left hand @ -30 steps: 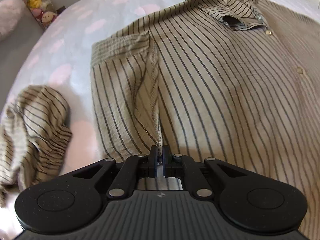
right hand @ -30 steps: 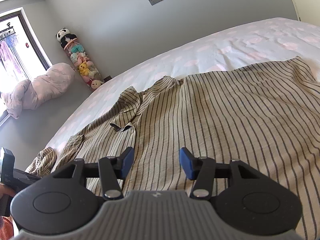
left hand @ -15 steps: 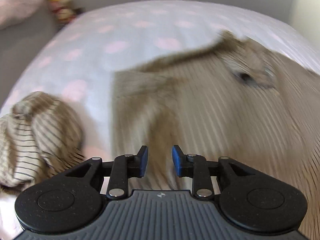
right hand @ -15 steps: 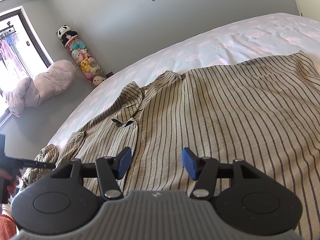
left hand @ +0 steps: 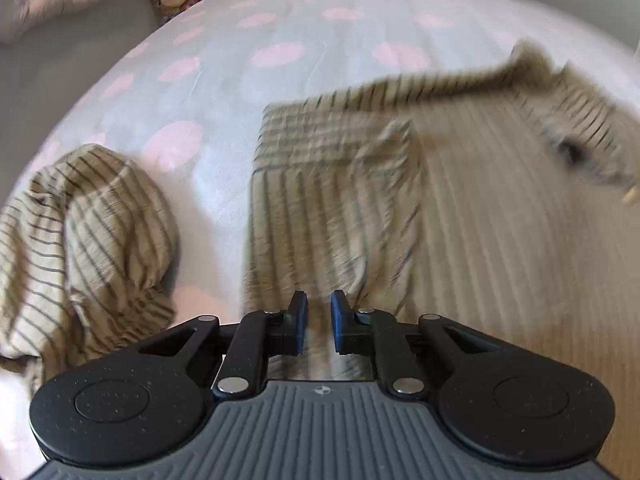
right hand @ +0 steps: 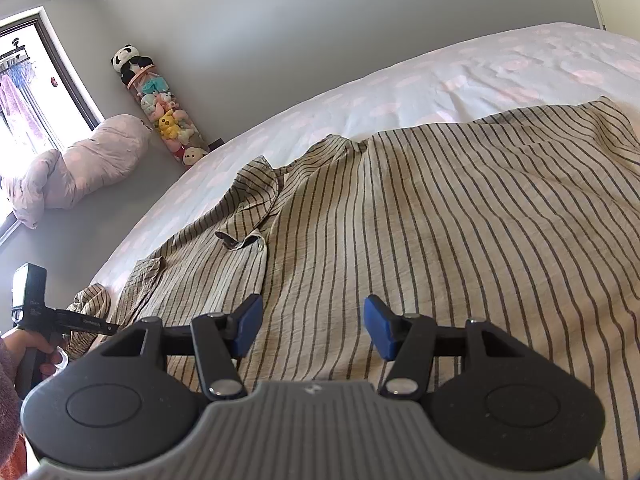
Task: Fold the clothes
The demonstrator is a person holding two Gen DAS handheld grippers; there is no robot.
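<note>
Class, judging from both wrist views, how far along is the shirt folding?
Done: the beige striped button-up shirt lies spread on the pink-dotted bedsheet, its near sleeve folded inward. In hand: nothing; left gripper and right gripper are open. Left: remaining folds.

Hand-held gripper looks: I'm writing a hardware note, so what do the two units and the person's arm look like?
Both match. The left hand-held gripper and right hand-held gripper have blue pads on black linkage arms with silver pivot pins, two round black speckled discs, and a ribbed grey body bearing a small logo. The person's hand shows a fuzzy pinkish sleeve.
</note>
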